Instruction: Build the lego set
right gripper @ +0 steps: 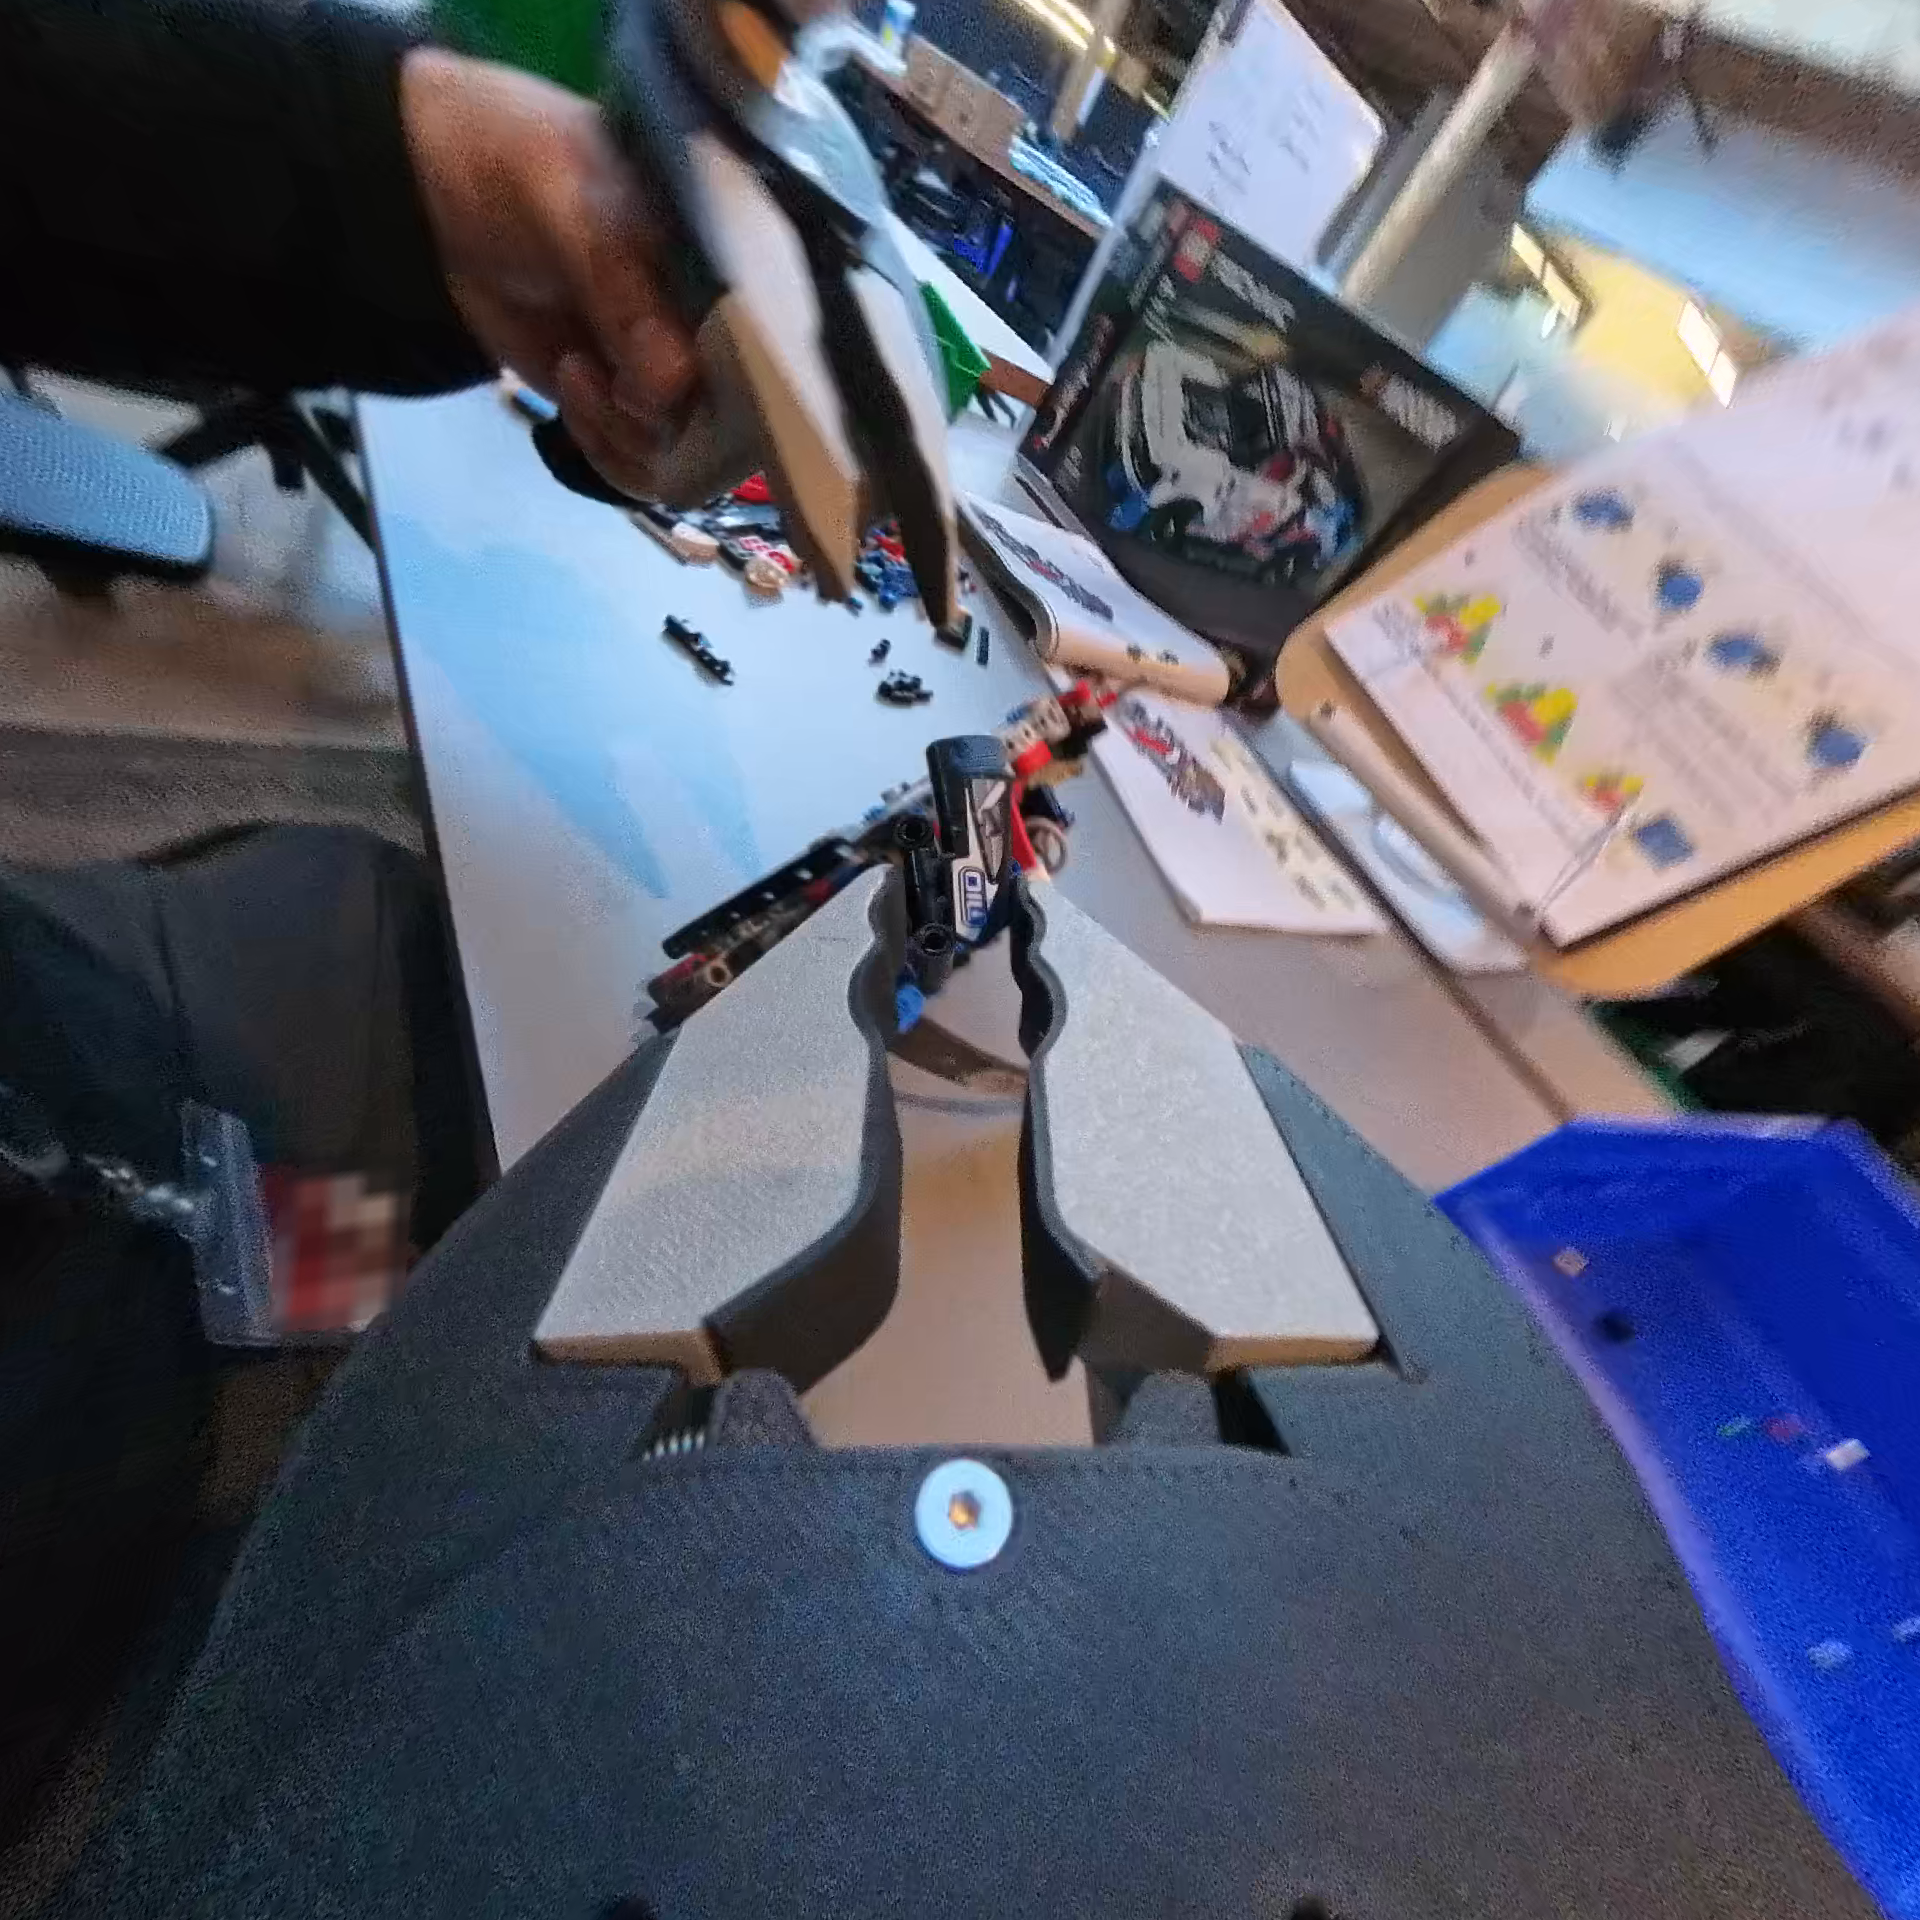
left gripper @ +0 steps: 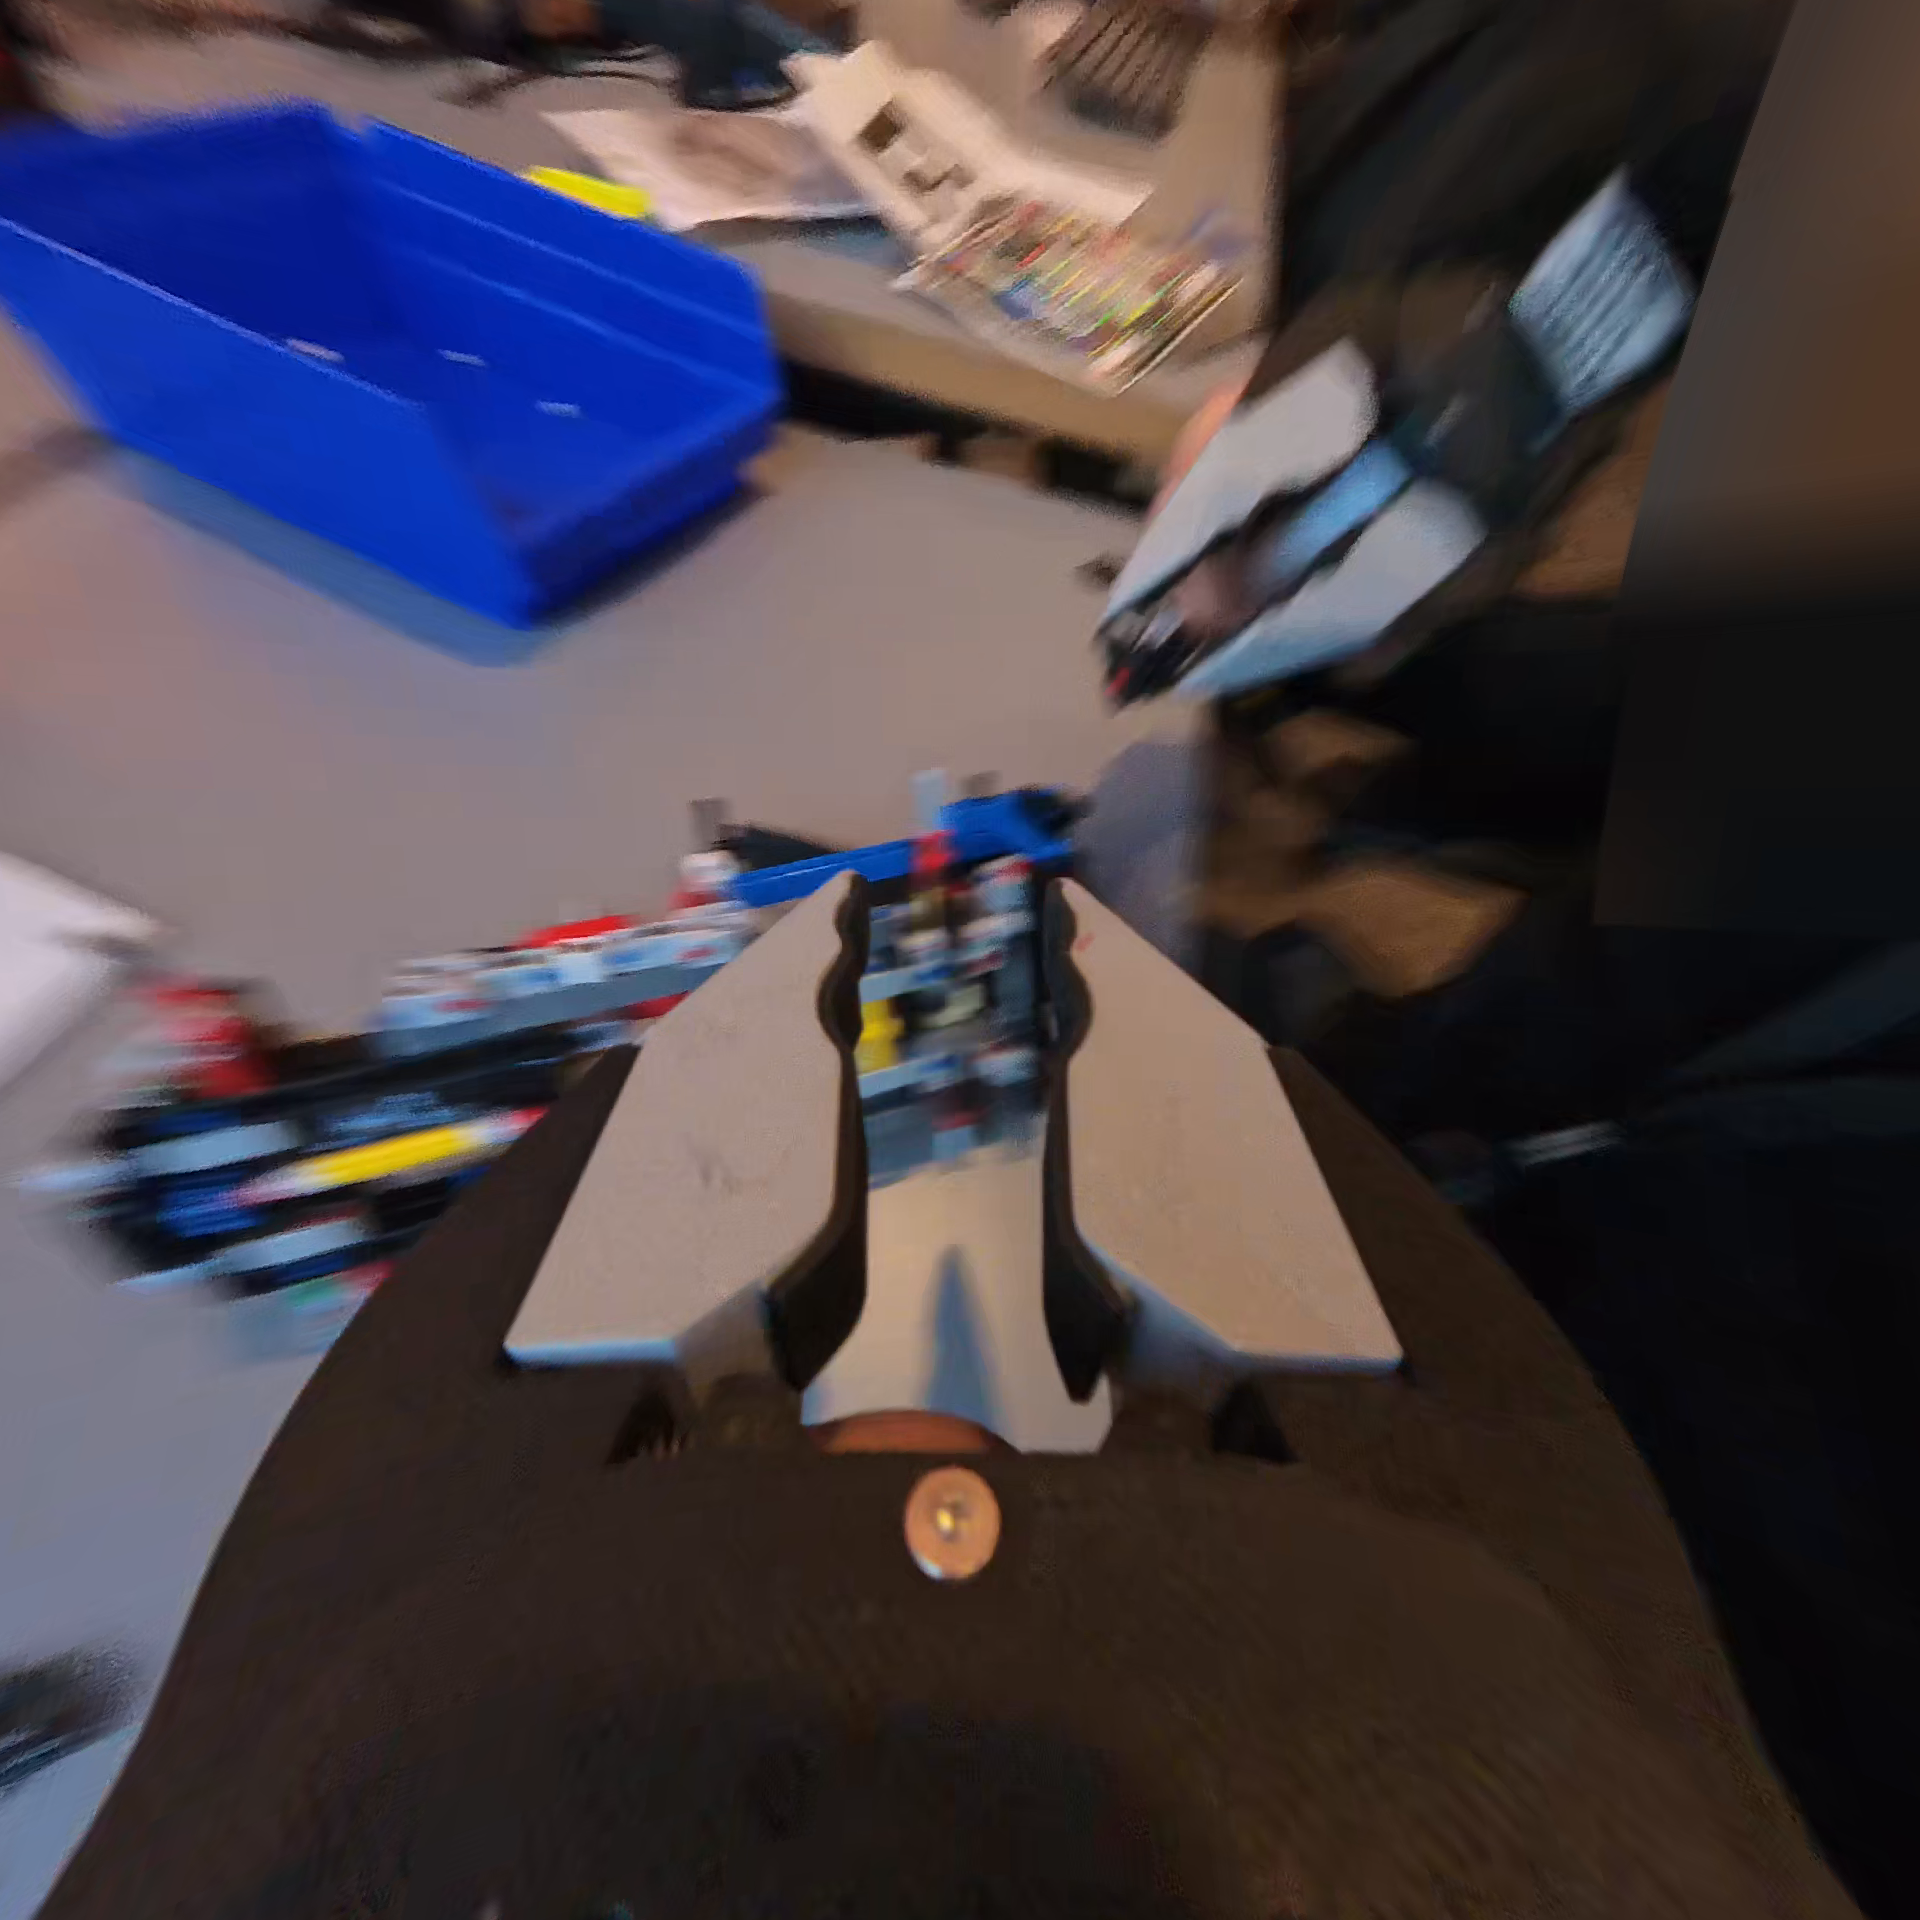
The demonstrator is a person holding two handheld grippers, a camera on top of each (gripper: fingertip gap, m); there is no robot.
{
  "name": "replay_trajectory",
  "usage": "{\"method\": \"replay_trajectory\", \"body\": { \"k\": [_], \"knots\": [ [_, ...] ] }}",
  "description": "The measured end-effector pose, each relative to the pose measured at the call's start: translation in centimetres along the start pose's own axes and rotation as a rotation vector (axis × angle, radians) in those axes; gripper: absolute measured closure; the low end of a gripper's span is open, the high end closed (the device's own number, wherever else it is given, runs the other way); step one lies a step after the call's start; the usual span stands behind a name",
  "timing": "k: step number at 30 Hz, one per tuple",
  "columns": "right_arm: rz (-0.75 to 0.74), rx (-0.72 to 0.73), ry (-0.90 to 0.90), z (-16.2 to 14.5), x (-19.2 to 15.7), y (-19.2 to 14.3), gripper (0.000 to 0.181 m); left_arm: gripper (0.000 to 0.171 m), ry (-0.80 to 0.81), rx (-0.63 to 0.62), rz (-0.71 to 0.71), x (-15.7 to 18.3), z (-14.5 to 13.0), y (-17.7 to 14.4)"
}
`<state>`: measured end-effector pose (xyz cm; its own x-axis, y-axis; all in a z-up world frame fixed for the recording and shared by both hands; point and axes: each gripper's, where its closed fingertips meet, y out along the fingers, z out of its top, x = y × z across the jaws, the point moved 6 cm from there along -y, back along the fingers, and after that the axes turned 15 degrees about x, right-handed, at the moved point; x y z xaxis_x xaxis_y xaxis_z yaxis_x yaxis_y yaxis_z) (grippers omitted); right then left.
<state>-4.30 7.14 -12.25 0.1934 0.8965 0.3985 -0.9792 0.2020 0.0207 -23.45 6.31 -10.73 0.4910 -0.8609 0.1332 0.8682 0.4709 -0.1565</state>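
The counter (right gripper: 582, 748) carries everything, and the biggest things on it are the accessories of the job: the blue bin (left gripper: 395, 364), the set's box (right gripper: 1247, 436) standing at the far side, and the open instruction booklet (right gripper: 1662, 665) propped on a stand.

Next in size is the lego model (left gripper: 416, 1049) itself, a long, low chassis of grey, black, blue, red and yellow parts lying on the counter. It looks partly built: a frame with much inner detail, but no body panels or wheels that I can make out through the blur. Loose pieces (right gripper: 800, 561) lie scattered farther along the counter, so a good deal seems left to fit.

The left hand-held gripper (left gripper: 951, 914) has its fingers partly spread around the near end of the model. The parts sit between the pads, yet the blur hides whether the pads press on them, so I cannot tell if it grips.

The right hand-held gripper (right gripper: 961, 914) is closed to a narrow gap and pinches a small sub-assembly (right gripper: 961, 842), a black beam with a white printed panel, held above the counter. Judging by this, that piece is meant for the chassis.
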Motion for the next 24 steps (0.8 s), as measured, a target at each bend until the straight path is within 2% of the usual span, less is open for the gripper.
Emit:
{"method": "replay_trajectory", "body": {
  "k": [3,5,7,10,13,19,21,24],
  "knots": [
    [-0.016,-0.018,0.304,-1.8,2.6,-0.5,0.165,0.143,0.482,-0.154,0.102,-2.2,-0.8,0.3],
    [-0.008,-0.015,0.49,-3.0,3.8,-0.6,0.165,0.139,0.676,-0.247,0.029,-2.3,-1.5,1.3],
    [0.0,0.0,0.613,-4.0,4.8,-0.5,0.165,0.134,0.794,-0.303,-0.043,-2.4,-1.7,2.4],
    [0.012,-0.018,0.737,-5.6,6.0,-0.2,0.166,0.134,0.792,-0.376,-0.176,-2.7,-2.3,3.5],
    [0.055,-0.03,0.87,-6.8,7.1,0.3,0.165,0.143,0.743,-0.444,-0.271,-2.8,-3.1,4.2],
    [0.121,-0.03,1.072,-8.7,9.5,0.9,0.165,0.141,0.56,-0.448,-0.212,-2.2,-3.2,5.8],
    [0.126,-0.045,1.069,-9.1,10.0,1.1,0.165,0.14,0.516,-0.438,-0.167,-1.7,-3.3,6.5],
    [0.124,-0.07,1.015,-9.2,10.2,0.9,0.165,0.136,0.559,-0.44,-0.142,-1.0,-3.5,6.9]
  ]
}}
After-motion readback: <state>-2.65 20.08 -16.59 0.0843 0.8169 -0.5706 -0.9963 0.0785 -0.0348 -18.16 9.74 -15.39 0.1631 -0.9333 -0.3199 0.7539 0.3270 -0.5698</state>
